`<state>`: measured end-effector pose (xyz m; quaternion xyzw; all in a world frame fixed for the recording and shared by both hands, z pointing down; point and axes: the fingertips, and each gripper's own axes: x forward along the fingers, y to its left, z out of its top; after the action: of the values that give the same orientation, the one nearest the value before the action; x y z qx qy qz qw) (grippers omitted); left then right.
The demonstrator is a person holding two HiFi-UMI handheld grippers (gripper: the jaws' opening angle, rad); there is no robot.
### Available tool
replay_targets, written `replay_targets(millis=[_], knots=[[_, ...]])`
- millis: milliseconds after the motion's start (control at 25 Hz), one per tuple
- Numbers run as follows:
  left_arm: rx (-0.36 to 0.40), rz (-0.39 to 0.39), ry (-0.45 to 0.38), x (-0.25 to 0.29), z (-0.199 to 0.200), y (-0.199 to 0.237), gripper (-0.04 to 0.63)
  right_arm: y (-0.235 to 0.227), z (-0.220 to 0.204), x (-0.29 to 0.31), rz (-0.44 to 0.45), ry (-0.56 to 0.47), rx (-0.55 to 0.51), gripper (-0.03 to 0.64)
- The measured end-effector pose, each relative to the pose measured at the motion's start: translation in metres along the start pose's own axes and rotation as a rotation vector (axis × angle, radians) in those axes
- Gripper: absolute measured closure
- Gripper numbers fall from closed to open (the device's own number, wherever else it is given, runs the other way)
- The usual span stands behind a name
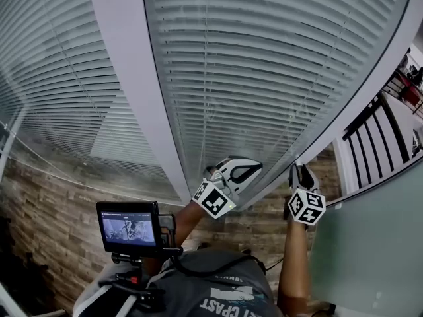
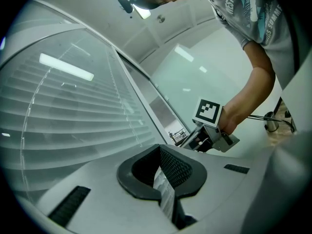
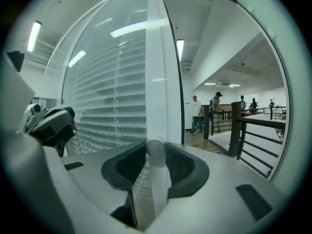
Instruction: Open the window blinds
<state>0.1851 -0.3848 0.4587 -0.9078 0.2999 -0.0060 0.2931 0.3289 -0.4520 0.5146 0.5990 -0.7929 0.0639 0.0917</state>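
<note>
Grey slatted blinds [image 1: 251,65] hang flat behind glass, split by a white frame post [image 1: 132,78]. My right gripper [image 1: 302,172] is at the blinds' lower right corner. In the right gripper view its jaws [image 3: 155,155] are shut on a white round tilt wand [image 3: 157,174], whose end shows at the jaw mouth. My left gripper [image 1: 246,169] is just left of it, close to the glass, its jaws [image 2: 163,179] together with nothing between them. The left gripper view also shows the blinds [image 2: 73,111] and the right gripper [image 2: 209,130].
A black railing [image 1: 377,131] and a frosted glass panel [image 1: 370,243] stand to the right. Wood-pattern floor [image 1: 53,203] lies below the window. A small monitor [image 1: 129,226] sits on the person's chest. Several people [image 3: 197,113] stand far off beyond a railing [image 3: 243,130].
</note>
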Motion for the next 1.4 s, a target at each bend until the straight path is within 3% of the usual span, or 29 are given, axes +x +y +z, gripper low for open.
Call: replay_targets(millis=[80, 160, 240, 320, 360, 400, 480, 560, 760, 840, 1080, 1160, 1200, 1280, 1320, 1360, 1400], knots=[[0.0, -0.001, 0.001, 0.0, -0.001, -0.001, 0.591, 0.0, -0.001, 0.0, -0.011, -0.002, -0.028, 0.512], [0.0, -0.001, 0.003, -0.001, -0.002, -0.001, 0.591, 0.001, -0.002, 0.0, -0.04, 0.012, -0.157, 0.512], [-0.001, -0.002, 0.004, -0.001, -0.003, -0.001, 0.591, 0.004, -0.004, 0.0, -0.107, 0.063, -0.469, 0.512], [-0.004, -0.007, 0.002, 0.0, -0.003, -0.003, 0.591, 0.008, -0.008, 0.0, -0.22, 0.149, -0.953, 0.512], [-0.004, -0.009, 0.0, 0.001, -0.002, -0.004, 0.591, 0.01, -0.008, 0.0, -0.261, 0.182, -1.126, 0.512], [-0.004, -0.011, -0.001, 0.002, -0.001, -0.004, 0.591, 0.011, -0.008, 0.0, -0.274, 0.193, -1.194, 0.512], [-0.003, -0.015, -0.004, 0.004, 0.001, -0.005, 0.591, 0.01, -0.007, -0.001, -0.257, 0.179, -1.149, 0.512], [-0.003, -0.018, -0.007, 0.005, 0.003, -0.006, 0.591, 0.007, -0.009, -0.001, -0.224, 0.174, -1.028, 0.511], [-0.004, -0.013, -0.004, 0.003, -0.001, -0.004, 0.591, 0.004, -0.009, -0.003, -0.076, 0.065, -0.458, 0.511], [-0.004, -0.01, -0.001, 0.001, -0.003, -0.003, 0.591, 0.002, -0.007, -0.004, -0.049, 0.032, -0.288, 0.511], [-0.006, -0.006, 0.007, -0.001, -0.006, -0.004, 0.591, -0.001, -0.007, -0.004, -0.043, 0.009, -0.183, 0.511], [-0.008, -0.005, 0.01, -0.001, -0.005, -0.003, 0.591, -0.001, -0.005, -0.005, -0.065, 0.021, -0.264, 0.511], [-0.01, -0.005, 0.011, -0.002, -0.006, -0.004, 0.591, 0.0, -0.007, -0.004, -0.109, 0.048, -0.423, 0.511], [-0.012, -0.007, 0.012, -0.002, -0.007, -0.005, 0.591, 0.004, -0.01, -0.003, -0.245, 0.13, -0.923, 0.511], [-0.012, -0.007, 0.012, -0.002, -0.007, -0.005, 0.591, 0.005, -0.011, -0.002, -0.296, 0.162, -1.117, 0.511], [-0.012, -0.008, 0.012, -0.002, -0.007, -0.006, 0.591, 0.007, -0.011, -0.003, -0.314, 0.174, -1.203, 0.511], [-0.013, -0.009, 0.011, -0.001, -0.007, -0.006, 0.591, 0.008, -0.01, -0.003, -0.311, 0.174, -1.213, 0.512]])
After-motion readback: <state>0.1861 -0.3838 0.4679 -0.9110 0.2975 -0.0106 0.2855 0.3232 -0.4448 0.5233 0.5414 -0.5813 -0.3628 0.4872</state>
